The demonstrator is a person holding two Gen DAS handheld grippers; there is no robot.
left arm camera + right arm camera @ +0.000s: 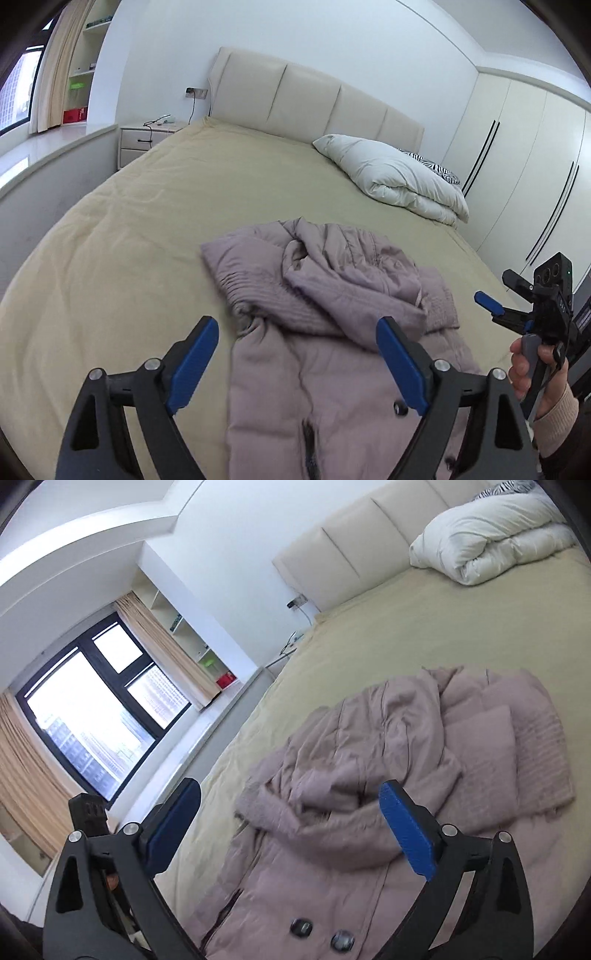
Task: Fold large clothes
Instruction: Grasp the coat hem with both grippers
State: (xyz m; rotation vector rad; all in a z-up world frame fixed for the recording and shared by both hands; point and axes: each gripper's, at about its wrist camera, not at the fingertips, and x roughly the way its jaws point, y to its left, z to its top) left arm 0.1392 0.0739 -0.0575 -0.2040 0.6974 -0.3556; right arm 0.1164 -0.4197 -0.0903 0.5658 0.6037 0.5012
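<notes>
A mauve padded coat (325,295) lies crumpled on the beige bed (147,229), its sleeves and ribbed cuffs bunched over the body. It also shows in the right wrist view (369,775), with two dark buttons (321,934) near the bottom. My left gripper (295,354) is open and empty, hovering above the coat's near part. My right gripper (291,823) is open and empty above the coat; it also shows in the left wrist view (495,295) at the right, held in a hand.
A folded white duvet (399,177) and a zebra-print pillow (436,166) lie at the headboard (314,99). A nightstand (147,140) stands left of the bed, wardrobes (524,166) to the right, a window (96,709) and a ledge on the left.
</notes>
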